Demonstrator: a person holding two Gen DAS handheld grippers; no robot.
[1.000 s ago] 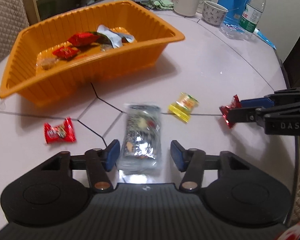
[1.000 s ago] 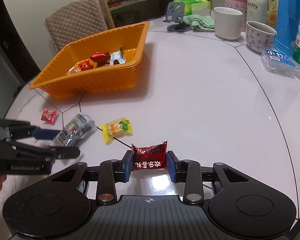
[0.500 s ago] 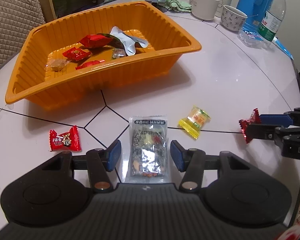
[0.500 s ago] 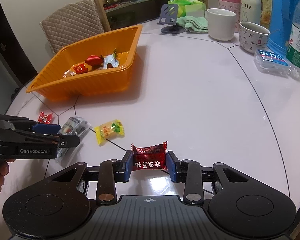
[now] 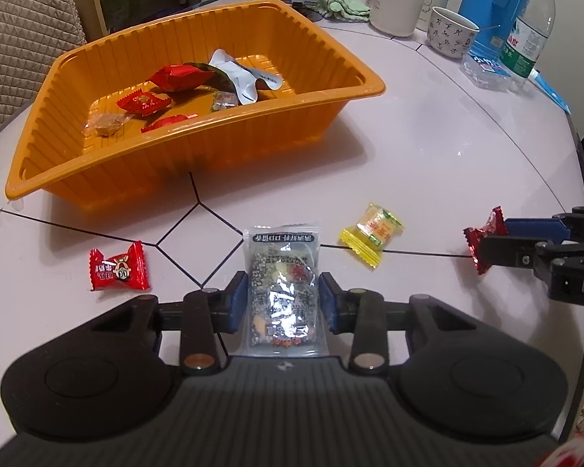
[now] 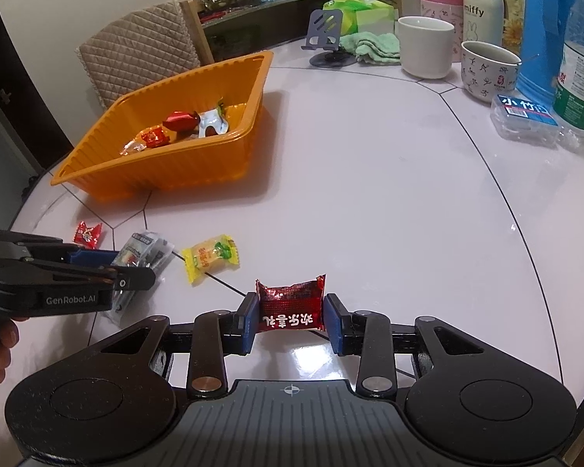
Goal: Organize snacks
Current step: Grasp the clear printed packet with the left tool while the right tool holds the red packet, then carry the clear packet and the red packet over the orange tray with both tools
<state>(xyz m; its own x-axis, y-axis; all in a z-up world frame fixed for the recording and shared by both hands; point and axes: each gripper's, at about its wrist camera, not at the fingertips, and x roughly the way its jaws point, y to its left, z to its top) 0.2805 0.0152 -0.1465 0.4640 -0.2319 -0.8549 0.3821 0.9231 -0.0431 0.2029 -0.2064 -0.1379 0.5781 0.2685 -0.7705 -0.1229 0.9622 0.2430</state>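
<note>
Pinching clear snack pouch [image 5: 283, 292] at side edges, left gripper [image 5: 283, 305] just closed; pouch on worktop [image 5: 428, 163], 6 o'clock of orange tray [image 5: 198, 163]. Light, crinkly, slippery film; hold mid-length. Right gripper [image 6: 291, 321] clamps red candy [image 6: 291, 305].

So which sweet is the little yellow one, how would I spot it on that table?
Start at the big ribbed orange plastic tray on the pale round table. In front of it, loose sweets lie in a row; the small yellow crimped-end wrapper sits apart between the clear silvery snack packet and the dark red foil packet. It is the only yellow one, and no gripper touches it.
</note>
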